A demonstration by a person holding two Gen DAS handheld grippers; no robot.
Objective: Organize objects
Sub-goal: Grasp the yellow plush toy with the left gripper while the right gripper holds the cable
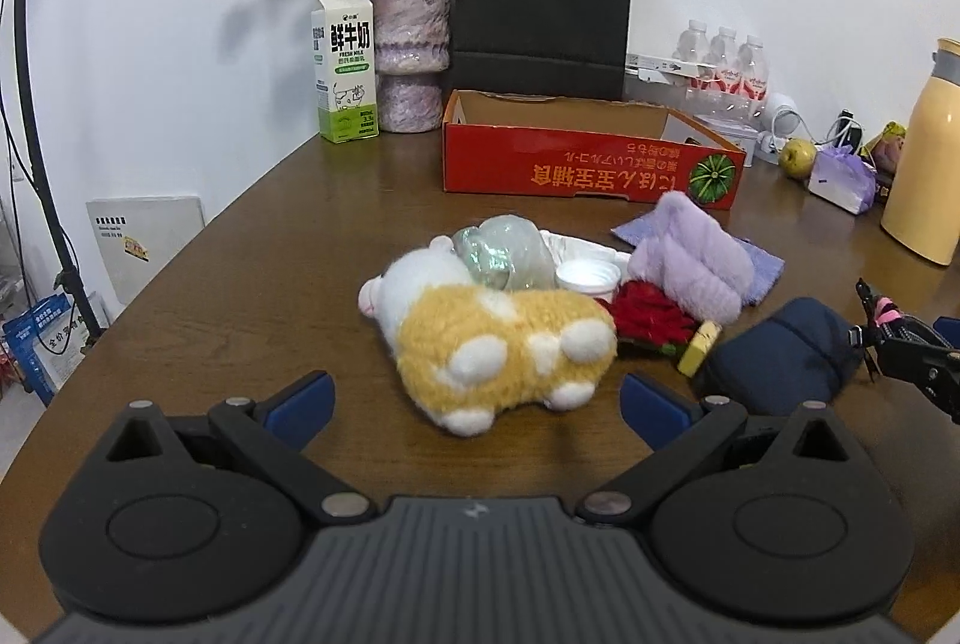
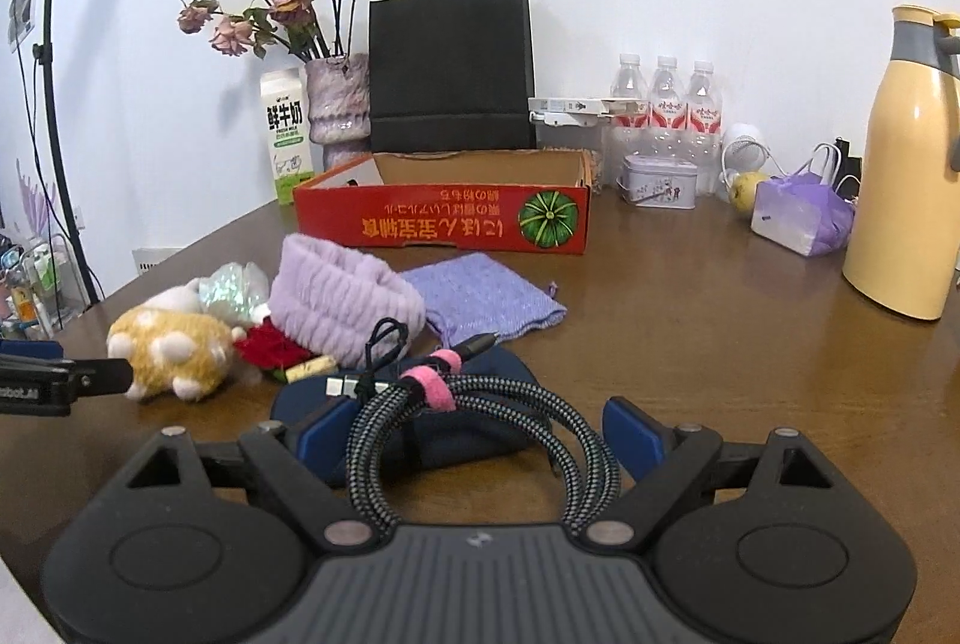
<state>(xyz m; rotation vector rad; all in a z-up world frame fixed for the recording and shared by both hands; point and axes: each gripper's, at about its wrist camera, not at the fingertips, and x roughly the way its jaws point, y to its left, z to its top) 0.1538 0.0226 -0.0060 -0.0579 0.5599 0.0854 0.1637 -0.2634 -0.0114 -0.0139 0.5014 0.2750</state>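
In the right wrist view a coiled black-and-grey braided cable [image 2: 480,416] with a pink tie sits between the blue pads of my right gripper [image 2: 480,434], which is shut on it above a navy pouch [image 2: 480,440]. My left gripper [image 1: 480,404] stands open and empty on the near side of a yellow-and-white plush toy [image 1: 498,344]. Behind the plush lie a shiny plastic bag [image 1: 504,254], a white cap [image 1: 588,278], a red fabric piece [image 1: 648,320], a lilac fluffy headband [image 1: 690,260] and a purple knitted cloth [image 2: 486,296]. A red open cardboard box [image 1: 576,170] stands further back.
Along the wall stand a milk carton [image 1: 345,68], a vase of dried roses [image 1: 411,50], a black paper bag [image 1: 543,14] and water bottles [image 2: 666,104]. A yellow flask [image 2: 906,164], a tin [image 2: 657,182] and a purple tissue pack [image 2: 798,212] crowd the right. A lamp stand [image 1: 36,104] rises left.
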